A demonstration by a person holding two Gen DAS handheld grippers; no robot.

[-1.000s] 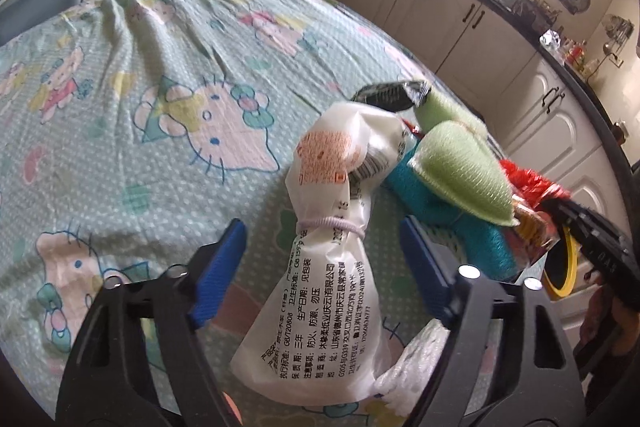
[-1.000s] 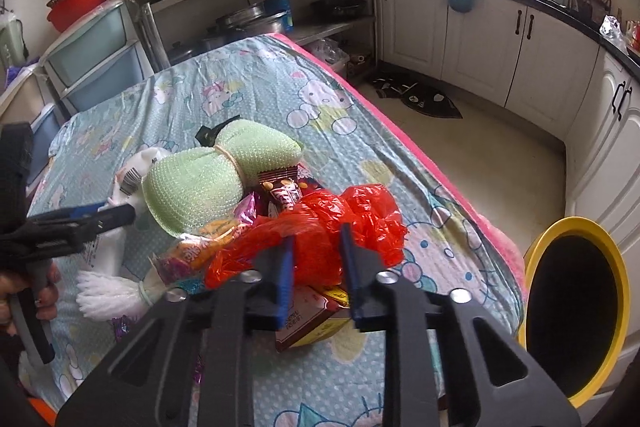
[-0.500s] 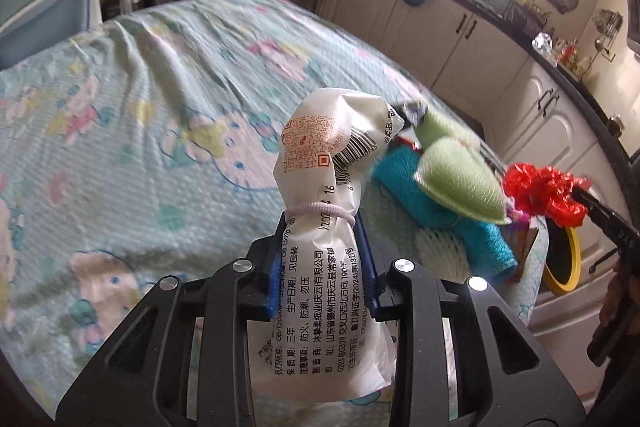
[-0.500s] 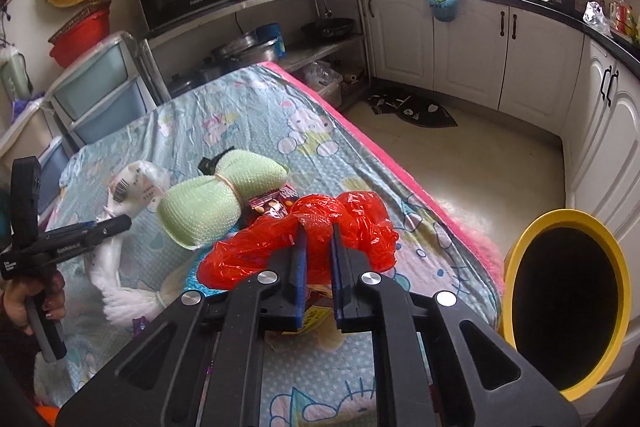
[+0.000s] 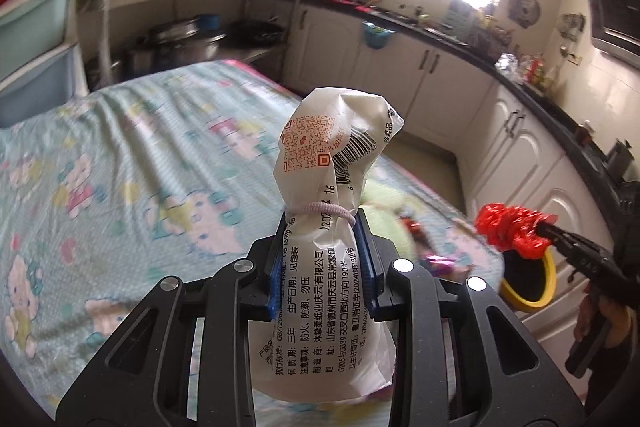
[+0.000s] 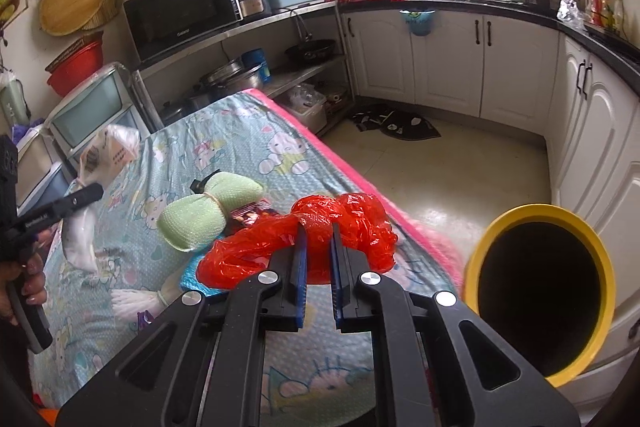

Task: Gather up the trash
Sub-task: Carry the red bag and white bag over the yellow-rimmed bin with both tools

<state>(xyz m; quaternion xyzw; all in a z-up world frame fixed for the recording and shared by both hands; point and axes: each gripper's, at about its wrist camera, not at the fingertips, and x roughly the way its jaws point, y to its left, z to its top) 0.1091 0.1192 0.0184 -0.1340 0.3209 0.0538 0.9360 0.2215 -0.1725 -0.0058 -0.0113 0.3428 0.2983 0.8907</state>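
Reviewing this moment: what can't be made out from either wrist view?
- Inside of the yellow bin: black in the right wrist view.
- Trash under the white bag: hidden behind it and blurred in the left wrist view.
- Wrappers behind the red plastic bag: mostly covered, right wrist view.

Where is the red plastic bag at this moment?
The red plastic bag is clamped in the right gripper, held above the table's right edge, between the green mesh bundle and the yellow bin. The left wrist view shows it at far right.
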